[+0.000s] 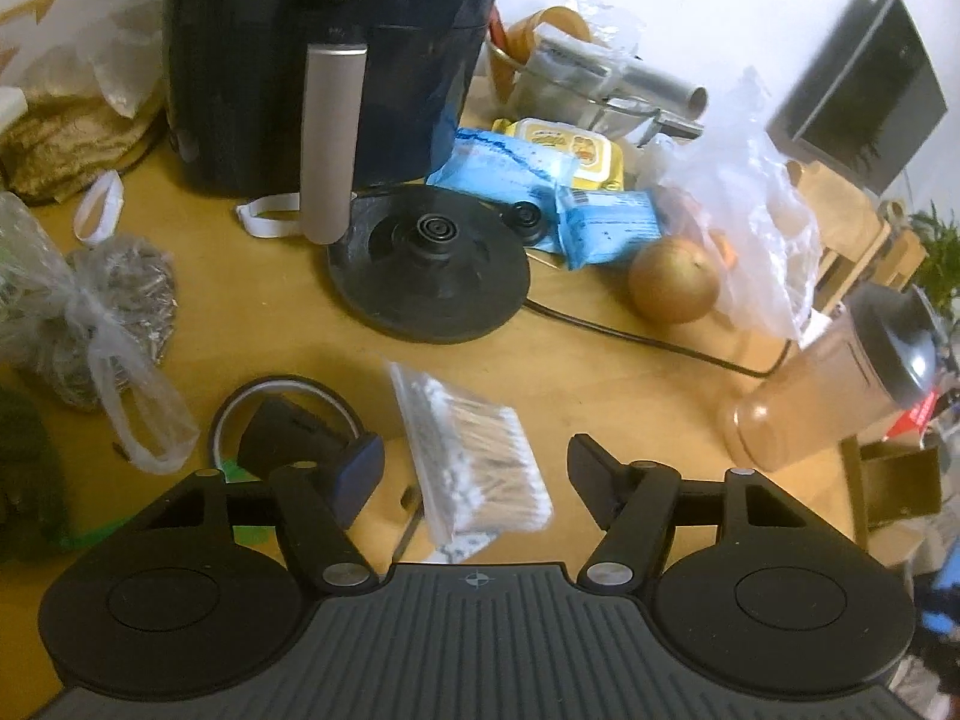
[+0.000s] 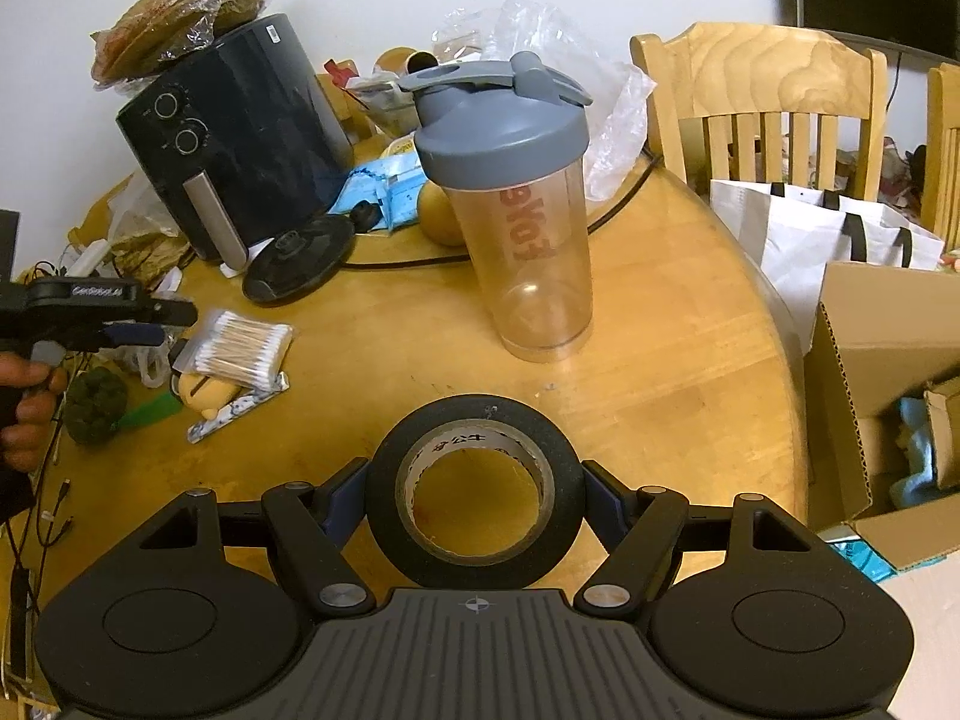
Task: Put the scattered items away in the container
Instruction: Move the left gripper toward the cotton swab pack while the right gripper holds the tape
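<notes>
The right tongs [image 2: 474,501] are clamped on a roll of black tape [image 2: 474,450], one pad pressed to each side of it, the roll standing on edge with its hole facing the camera, above the wooden counter [image 2: 660,360]. Past it a clear shaker bottle [image 2: 519,204] with a grey lid stands upright on the counter, and at the right edge an open cardboard box [image 2: 870,360] sits beside the counter, next to a white bag [image 2: 810,240] in front of a wooden chair [image 2: 762,90]. The left tongs [image 1: 474,471] stand open with a clear packet of cotton swabs [image 1: 474,456] between the two pads; neither pad touches the packet. In the right wrist view the same tongs [image 2: 159,324] reach in from the left just beside the packet, held by a hand [image 2: 27,402]. The packet rests partly on a small yellow thing that is hard to make out. Further back on the counter stand a black air fryer [image 1: 336,48] with a silver handle, a round black kettle base [image 1: 429,273], blue wipe packs [image 1: 516,171], an onion [image 1: 672,279] and clear plastic bags [image 1: 750,204]. A ring of tape [image 1: 288,396] lies behind the left pad.
</notes>
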A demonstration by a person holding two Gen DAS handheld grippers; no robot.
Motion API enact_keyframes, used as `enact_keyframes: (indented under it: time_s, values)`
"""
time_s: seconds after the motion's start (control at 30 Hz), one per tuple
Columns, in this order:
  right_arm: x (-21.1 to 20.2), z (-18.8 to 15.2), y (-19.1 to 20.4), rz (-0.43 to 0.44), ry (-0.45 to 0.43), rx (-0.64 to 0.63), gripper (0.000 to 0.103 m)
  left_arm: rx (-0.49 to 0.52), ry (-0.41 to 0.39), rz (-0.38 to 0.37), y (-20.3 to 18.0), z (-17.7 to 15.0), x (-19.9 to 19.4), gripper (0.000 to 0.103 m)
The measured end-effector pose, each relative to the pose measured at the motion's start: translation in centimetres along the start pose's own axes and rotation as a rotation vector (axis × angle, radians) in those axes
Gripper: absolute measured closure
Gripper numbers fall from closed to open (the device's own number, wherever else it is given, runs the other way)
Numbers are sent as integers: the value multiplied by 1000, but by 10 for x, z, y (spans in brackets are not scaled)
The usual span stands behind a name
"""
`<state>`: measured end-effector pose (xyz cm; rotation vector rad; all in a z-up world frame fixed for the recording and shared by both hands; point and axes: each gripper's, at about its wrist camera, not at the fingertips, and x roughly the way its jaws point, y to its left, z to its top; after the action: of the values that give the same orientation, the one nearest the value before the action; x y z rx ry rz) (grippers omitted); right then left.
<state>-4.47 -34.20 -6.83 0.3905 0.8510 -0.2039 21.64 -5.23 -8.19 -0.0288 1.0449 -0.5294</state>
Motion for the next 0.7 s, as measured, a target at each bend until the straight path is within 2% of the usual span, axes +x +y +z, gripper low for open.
enact_keyframes:
  time_s: [0.23, 0.37, 0.53, 0.7]
  values:
    - [1, -1, 0, -16, 4, 14, 27, -23, 50, -17, 15, 11, 30, 36]
    - [3, -4, 0, -20, 11, 28, 27, -44, 98, -38, 22, 14, 51, 42]
    - [2, -6, 2, -25, 7, 40, 27, -47, 109, -46, 24, 17, 59, 69]
    - [0, -9, 1, -30, 4, 48, 27, 20, 96, -43, 9, 20, 55, 76]
